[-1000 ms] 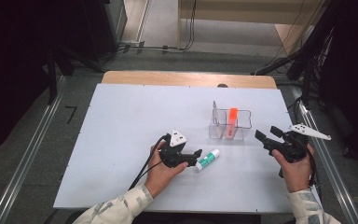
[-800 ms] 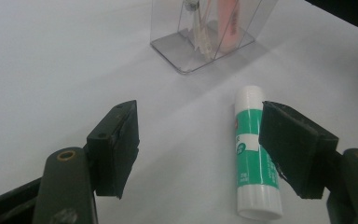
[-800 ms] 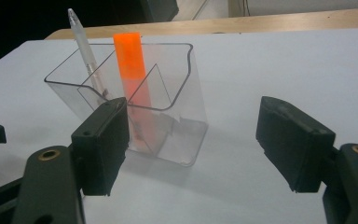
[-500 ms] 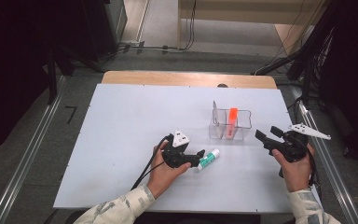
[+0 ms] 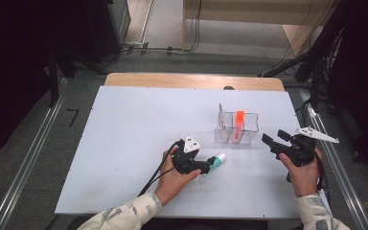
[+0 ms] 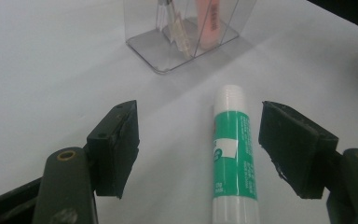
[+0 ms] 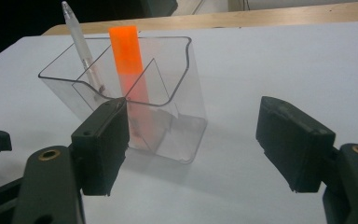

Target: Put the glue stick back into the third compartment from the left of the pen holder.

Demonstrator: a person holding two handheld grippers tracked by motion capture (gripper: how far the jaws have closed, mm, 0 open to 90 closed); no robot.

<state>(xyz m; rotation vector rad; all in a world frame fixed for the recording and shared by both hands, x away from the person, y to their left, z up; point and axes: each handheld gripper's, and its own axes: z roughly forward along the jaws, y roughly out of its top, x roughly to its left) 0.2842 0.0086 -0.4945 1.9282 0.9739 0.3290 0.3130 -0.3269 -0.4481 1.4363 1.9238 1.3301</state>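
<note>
A green and white glue stick (image 6: 234,154) lies flat on the white table (image 5: 124,139), its white cap toward a clear divided holder (image 5: 236,128). My left gripper (image 6: 200,144) is low over the table with its jaws open on either side of the glue stick (image 5: 216,163), pads not touching it. In the high view my left gripper (image 5: 206,166) sits at the stick's near end. The holder (image 7: 130,102) carries an orange marker (image 7: 130,70) and a clear pen (image 7: 81,46). My right gripper (image 7: 193,144) is open and empty, held just right of the holder; in the high view my right gripper (image 5: 273,140) points at it.
A wooden strip (image 5: 194,80) runs along the table's far edge. Metal rails (image 5: 28,163) flank the table, and cables (image 5: 172,48) lie on the floor behind. Bare white tabletop stretches to the left and behind the holder.
My left gripper has slid a little to the right, bringing its jaws around the glue stick's near end. The right gripper has kept still.
</note>
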